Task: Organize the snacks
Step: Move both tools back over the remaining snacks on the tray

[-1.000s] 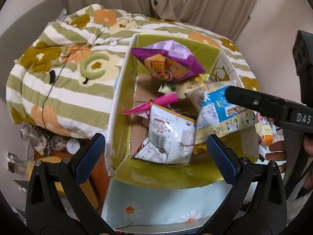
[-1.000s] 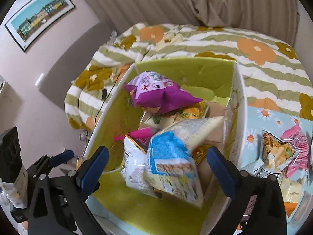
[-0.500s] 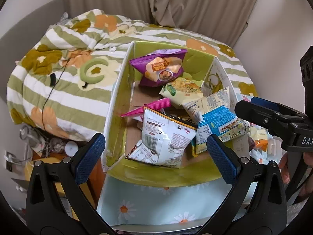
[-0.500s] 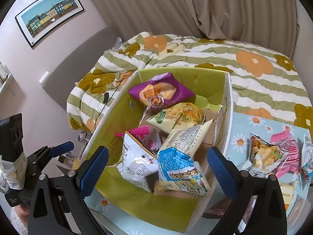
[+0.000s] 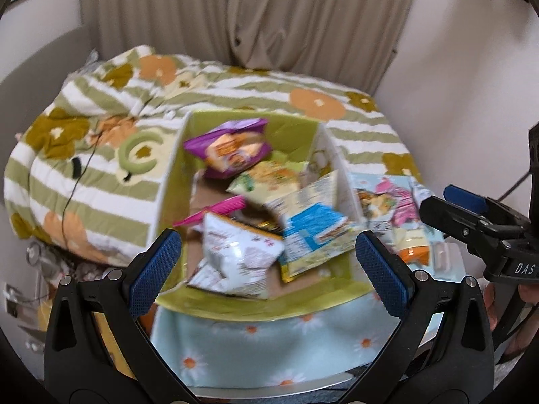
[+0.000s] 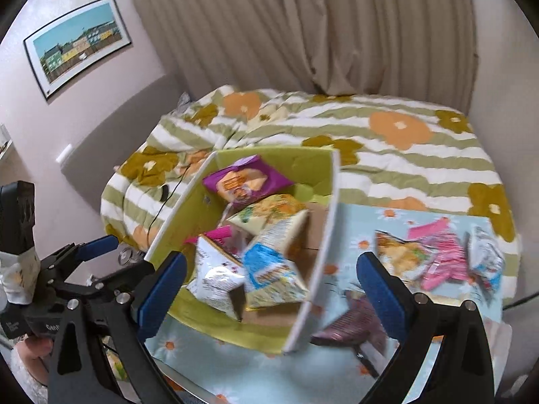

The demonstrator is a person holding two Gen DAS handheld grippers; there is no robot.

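Note:
A green-lined box (image 5: 293,299) (image 6: 188,215) stands on a daisy-print cloth and holds several snack bags: a purple one (image 5: 229,148) (image 6: 244,180) at the back, a yellow-green one (image 5: 269,176), a white one (image 5: 235,257) (image 6: 215,274) and a blue-and-yellow one (image 5: 313,235) (image 6: 271,269) at the front. More snack bags (image 6: 441,256) (image 5: 390,202) lie on the cloth to the right of the box. My left gripper (image 5: 267,266) is open and empty above the box's near side. My right gripper (image 6: 271,284) is open and empty, over the box's right wall.
The daisy cloth (image 5: 256,350) (image 6: 357,222) covers a small table. A bed with a striped floral quilt (image 5: 84,175) (image 6: 404,141) lies behind it. Curtains (image 6: 303,27) hang at the back. A framed picture (image 6: 77,40) hangs on the left wall. Clutter sits on the floor at left (image 5: 37,262).
Both grippers have pulled back and up from the box. The blue-and-yellow bag, earlier between the right gripper's fingers, now lies in the box. The loose bags on the right have come into view.

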